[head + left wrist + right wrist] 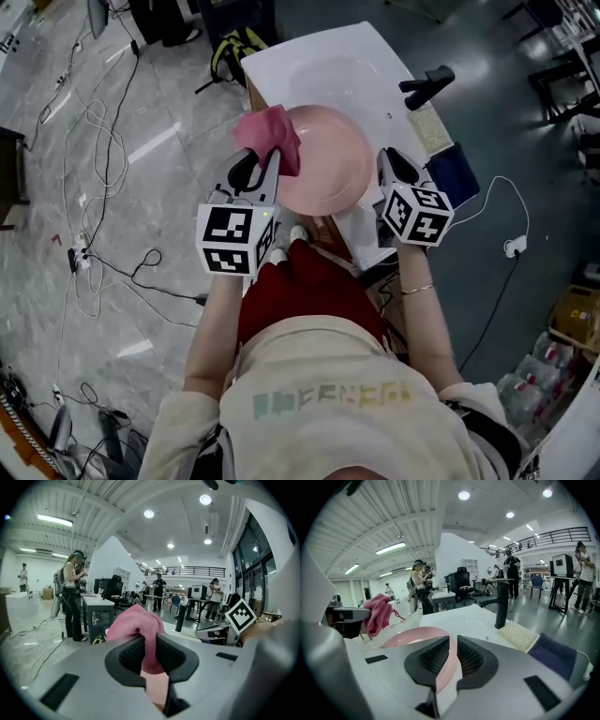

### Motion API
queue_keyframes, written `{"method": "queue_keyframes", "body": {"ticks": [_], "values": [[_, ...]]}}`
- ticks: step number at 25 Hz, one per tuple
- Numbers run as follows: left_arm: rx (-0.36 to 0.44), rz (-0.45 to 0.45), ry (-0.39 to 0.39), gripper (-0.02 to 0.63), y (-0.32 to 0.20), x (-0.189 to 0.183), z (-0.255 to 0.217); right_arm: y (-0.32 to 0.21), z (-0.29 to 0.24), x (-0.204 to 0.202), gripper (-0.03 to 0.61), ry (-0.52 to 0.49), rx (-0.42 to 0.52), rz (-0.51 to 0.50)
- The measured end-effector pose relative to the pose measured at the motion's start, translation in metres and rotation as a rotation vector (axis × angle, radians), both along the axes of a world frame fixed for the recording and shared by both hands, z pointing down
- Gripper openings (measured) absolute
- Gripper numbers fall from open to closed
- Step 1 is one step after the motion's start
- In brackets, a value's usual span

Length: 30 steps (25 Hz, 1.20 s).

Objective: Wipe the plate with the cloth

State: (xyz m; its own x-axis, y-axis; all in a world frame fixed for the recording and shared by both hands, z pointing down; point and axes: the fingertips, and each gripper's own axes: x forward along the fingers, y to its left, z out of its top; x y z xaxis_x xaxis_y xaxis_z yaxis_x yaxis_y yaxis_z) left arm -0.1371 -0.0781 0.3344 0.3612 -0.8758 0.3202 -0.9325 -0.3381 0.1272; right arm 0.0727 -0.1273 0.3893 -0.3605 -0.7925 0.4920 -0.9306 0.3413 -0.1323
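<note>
Cloth [136, 620] between left gripper [150, 643] fingers [131, 656] — plate [415, 637] rim between right gripper [453, 645] fingers [434, 658]

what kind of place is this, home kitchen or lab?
Probably an open lab or office hall, not a home: loose cables across the floor, desks, and a freestanding sink counter.

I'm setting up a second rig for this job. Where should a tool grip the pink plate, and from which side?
Grip the plate by its thin rim at the right edge, coming from the right, one jaw on each face, as the right tool does. It is wide and shallow, so only the rim fits, leaving the face free for the cloth in the left tool.
</note>
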Motion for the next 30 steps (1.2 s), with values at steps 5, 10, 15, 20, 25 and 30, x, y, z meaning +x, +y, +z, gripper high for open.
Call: {"method": "queue_keyframes", "body": {"ticks": [5, 10, 15, 20, 25, 30], "values": [[-0.018, 0.020, 0.001, 0.067, -0.028, 0.009, 0.005, -0.013, 0.023, 0.014, 0.108, -0.074, -0.092, 0.017], [-0.036, 0.053, -0.004, 0.067, -0.054, 0.021, 0.010, -0.016, 0.045, 0.017, 0.124, -0.149, -0.177, 0.011], [-0.054, 0.092, -0.024, 0.067, -0.076, 0.043, 0.013, -0.013, 0.060, 0.012, 0.124, -0.224, -0.244, -0.023], [-0.086, 0.135, -0.041, 0.067, -0.090, 0.069, 0.025, -0.009, 0.080, 0.013, 0.124, -0.255, -0.309, -0.039], [-0.127, 0.168, -0.046, 0.067, -0.096, 0.085, 0.040, -0.013, 0.086, 0.014, 0.124, -0.273, -0.327, -0.024], [-0.148, 0.192, -0.057, 0.067, -0.101, 0.094, 0.049, -0.018, 0.090, 0.012, 0.123, -0.264, -0.346, -0.050]]}}
